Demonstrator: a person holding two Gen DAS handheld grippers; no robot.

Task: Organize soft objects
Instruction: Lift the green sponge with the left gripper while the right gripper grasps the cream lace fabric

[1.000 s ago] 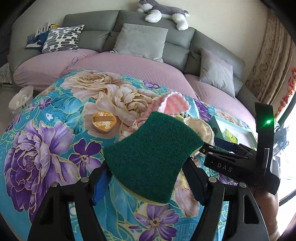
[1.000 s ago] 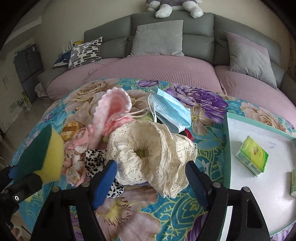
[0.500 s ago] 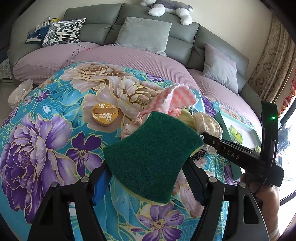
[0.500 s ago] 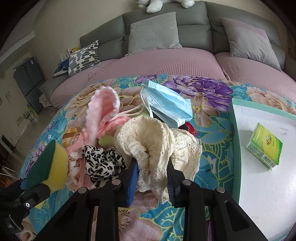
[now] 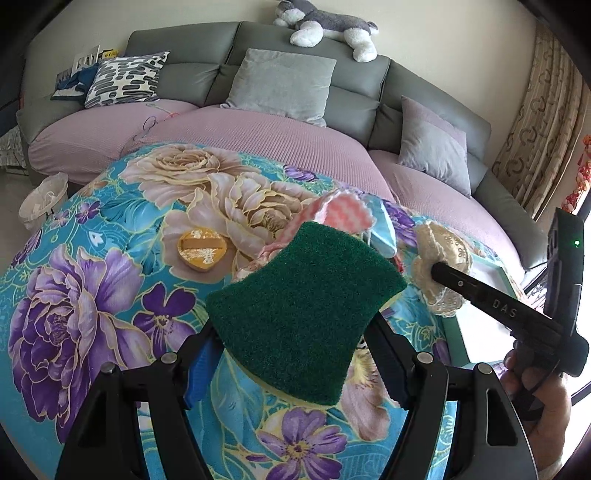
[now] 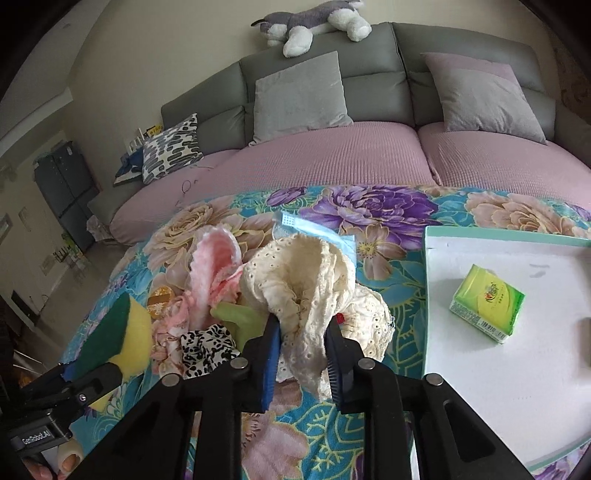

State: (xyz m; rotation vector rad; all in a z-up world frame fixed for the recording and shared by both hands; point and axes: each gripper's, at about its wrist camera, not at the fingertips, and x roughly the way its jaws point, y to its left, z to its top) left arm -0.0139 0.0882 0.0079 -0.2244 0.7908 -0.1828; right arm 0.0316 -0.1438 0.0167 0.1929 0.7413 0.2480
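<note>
R gripper (image 6: 301,345): jaws narrow and closing, blue pads pinching a cream eyelet-lace scrunchie (image 6: 314,291). The fabric bunches between the pads and a loose fold hangs below them. Scrunchie appears lifted off the pile; lower edge vs cloth cannot be confirmed. In the L wrist view the same scrunchie (image 5: 441,266) sits at the tip of the R gripper's black finger, with the person's hand (image 5: 535,398) on the handle at lower right.

L gripper (image 5: 295,354): jaws set wide, gripping a sponge (image 5: 306,314) across its width, green scour face up, yellow foam just visible at the underside. From the R wrist view the sponge (image 6: 118,332) shows green and yellow, held clear above the tablecloth.

Remaining soft items, piled on the floral tablecloth (image 6: 388,206) just left of and behind the R gripper: pink wavy cloth (image 6: 216,266) standing upright, black-and-white patterned scrunchie (image 6: 207,345), pale-green item (image 6: 236,314), pink floral fabric (image 6: 171,325), blue face mask (image 6: 314,230) behind the lace piece. Orange round pad (image 5: 203,249) lies apart from the pile on the cloth.

White tray (image 6: 498,369) w/ green rim to the right on the table; holds a green tissue pack (image 6: 487,302).

Background: grey sofa (image 6: 369,74) w/ pink seat covers, cushions, plush dog (image 6: 314,26) on the backrest.
</note>
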